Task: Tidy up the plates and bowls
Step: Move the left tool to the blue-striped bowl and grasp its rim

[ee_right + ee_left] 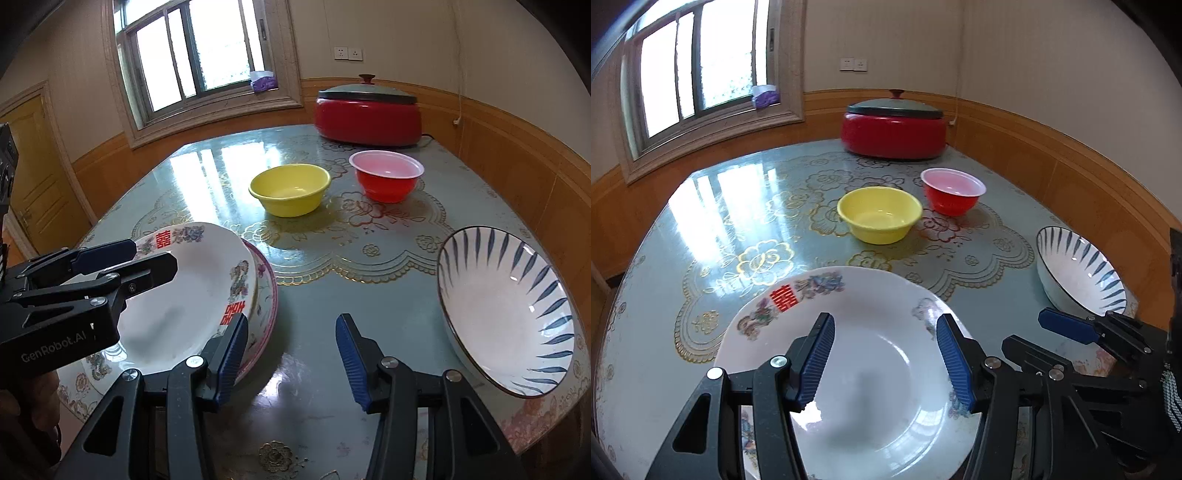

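Observation:
A white floral plate [871, 376] with red characters lies on a pink-rimmed plate [267, 295]; the white plate also shows in the right wrist view [192, 295]. My left gripper [884, 365] is open and hovers over the white plate; it also shows in the right wrist view [147, 254]. My right gripper [291, 356] is open over bare table, between the plates and a blue-striped bowl [506, 310]; it also shows in the left wrist view [1034, 332]. The striped bowl [1078, 273], a yellow bowl [880, 219] and a red bowl [953, 195] stand further out.
A red electric pot [894, 129] with a grey lid stands at the table's far edge by the wall. The table [701, 236] has a glossy floral cover. Its right edge runs close behind the striped bowl. A window and a wooden door are on the left.

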